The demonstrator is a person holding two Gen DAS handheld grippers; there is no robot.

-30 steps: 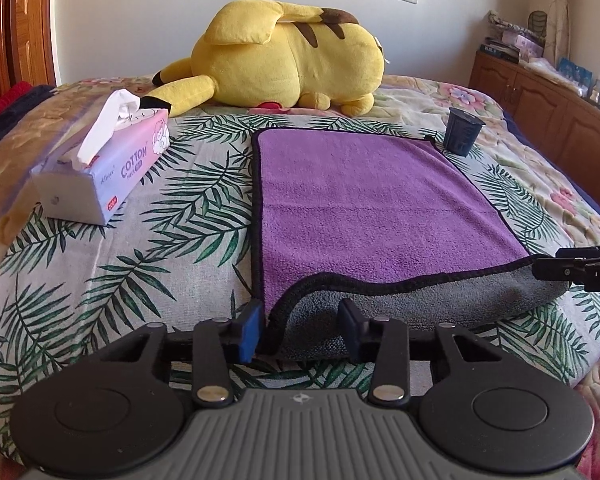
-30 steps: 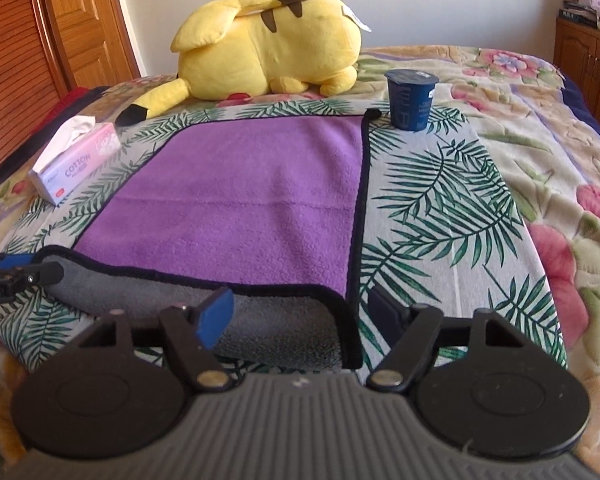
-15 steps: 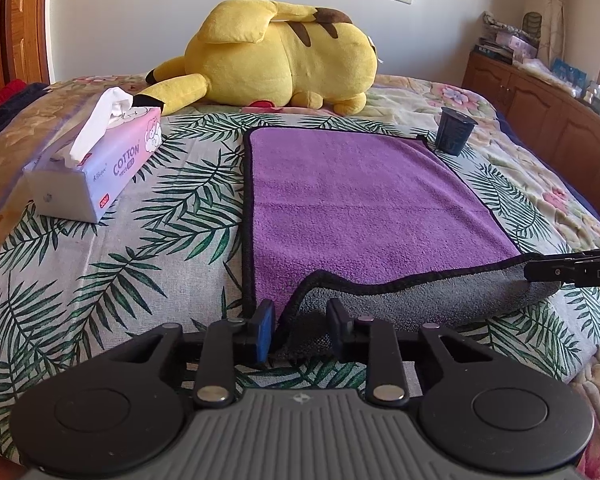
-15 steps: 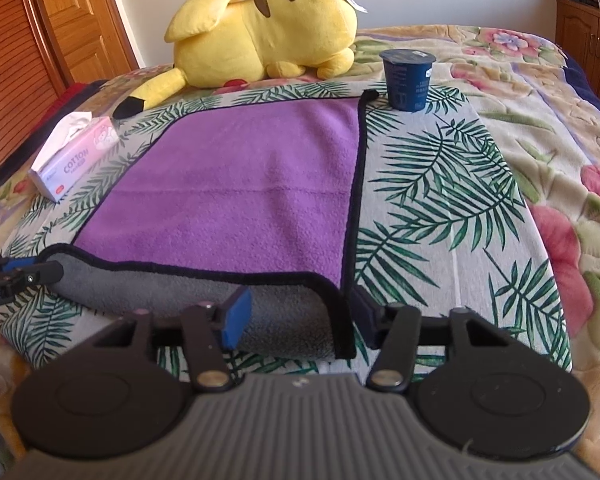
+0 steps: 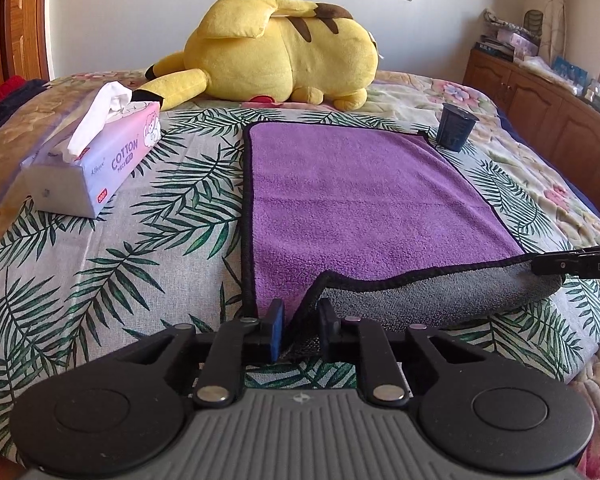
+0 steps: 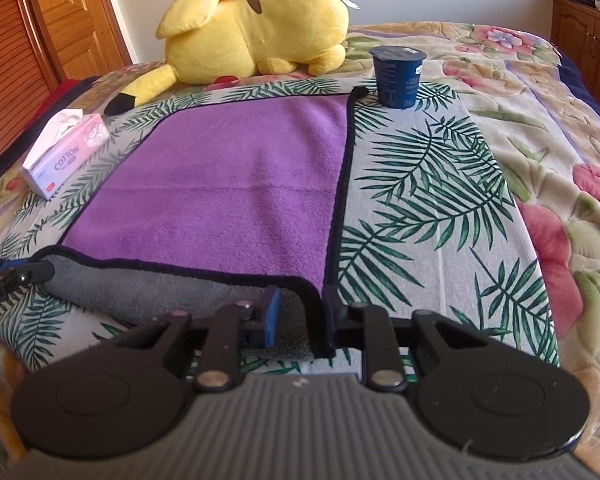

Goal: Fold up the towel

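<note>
Palm-leaf print cloth point(image 5: 100, 248) covers the near part of the bed, over a floral quilt point(image 6: 540, 92). Yellow Pikachu plush point(image 5: 276, 56) lies at the cloth's far edge. Tissue pack point(image 5: 88, 160), marked COTTON, sits on the cloth's left side. Dark blue cup point(image 6: 398, 74) stands upright at the cloth's far right. Wooden cabinets point(image 5: 540, 112) stand right of the bed.

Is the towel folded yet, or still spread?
Mostly spread. The towel lies flat, purple side up; only its near edge is turned up, showing the grey underside, with the left gripper and right gripper at the near corners.
</note>
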